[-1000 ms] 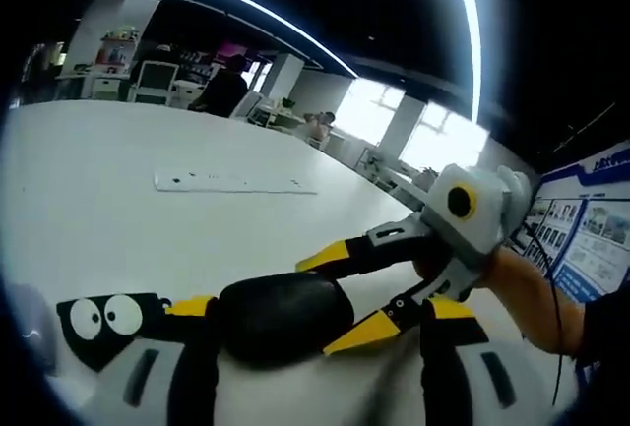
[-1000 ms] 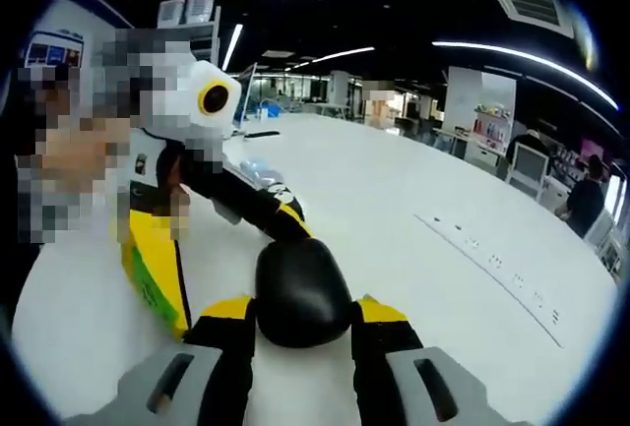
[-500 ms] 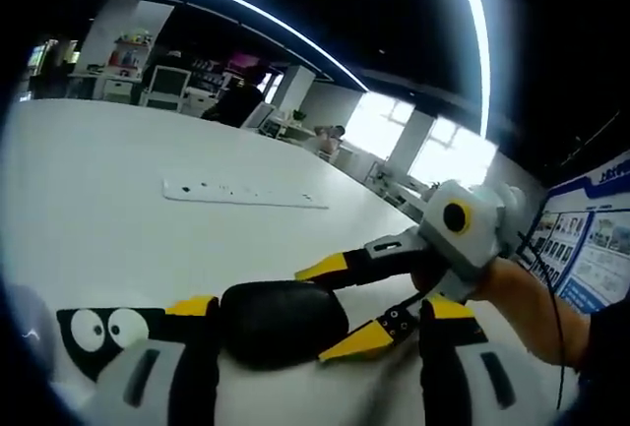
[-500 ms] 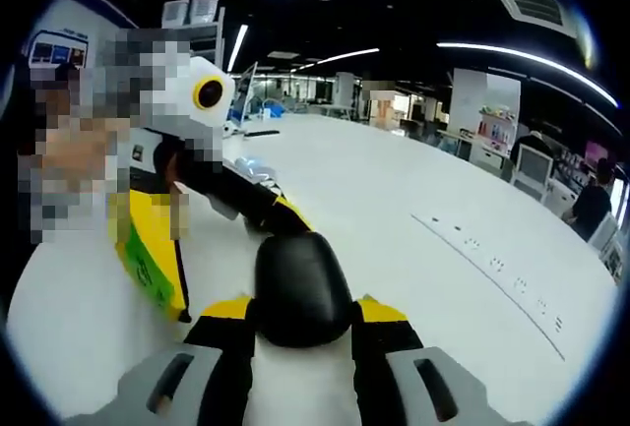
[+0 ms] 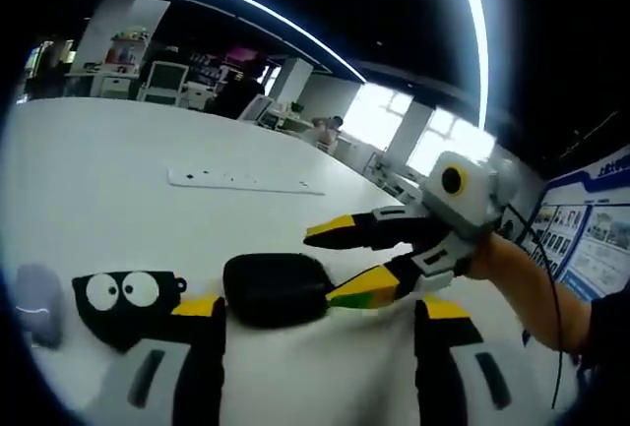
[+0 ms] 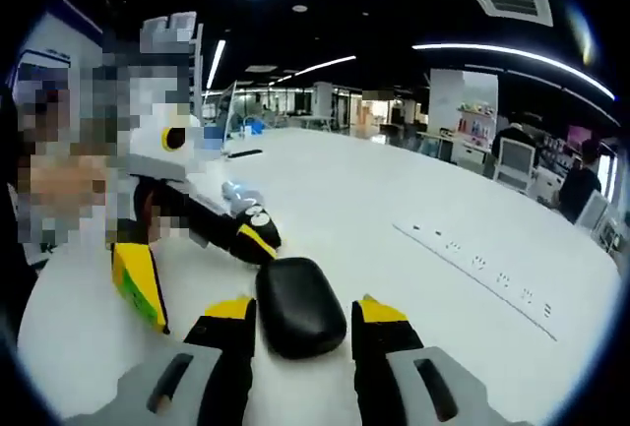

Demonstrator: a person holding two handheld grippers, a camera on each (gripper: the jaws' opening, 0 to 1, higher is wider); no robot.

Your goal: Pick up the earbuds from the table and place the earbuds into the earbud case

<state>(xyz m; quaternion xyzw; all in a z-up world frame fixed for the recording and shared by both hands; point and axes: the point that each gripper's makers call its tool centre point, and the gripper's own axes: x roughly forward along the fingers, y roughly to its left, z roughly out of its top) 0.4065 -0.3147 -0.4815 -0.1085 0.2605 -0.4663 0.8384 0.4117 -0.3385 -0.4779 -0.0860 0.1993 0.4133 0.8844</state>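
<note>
Black and glossy, the earbud case [image 5: 273,288] lies shut on the white tabletop [image 5: 118,210], flat on its broad side, which keeps it steady while both tools work around it. In the left gripper view it sits just ahead of the left claw [image 5: 315,323], nearer that claw's left jaw; the jaws stand wide apart and touch nothing. From the right of that view the right claw [image 5: 345,264] reaches in, its two yellow-tipped jaws parted, the lower tip just at the case's near edge; whether it touches I cannot tell. In the right gripper view the case [image 6: 298,305] rests between the right claw's [image 6: 298,323] spread jaws with a gap on each side, so nothing is clamped. My guess is that the case is being lined up for a grasp or for opening its lid. A flat black pouch with cartoon eyes [image 5: 126,300] lies beside the case, and a small pale rounded thing [image 5: 37,300] lies further left. No loose earbuds can be made out; a strip of sockets [image 5: 241,181] lies well behind
</note>
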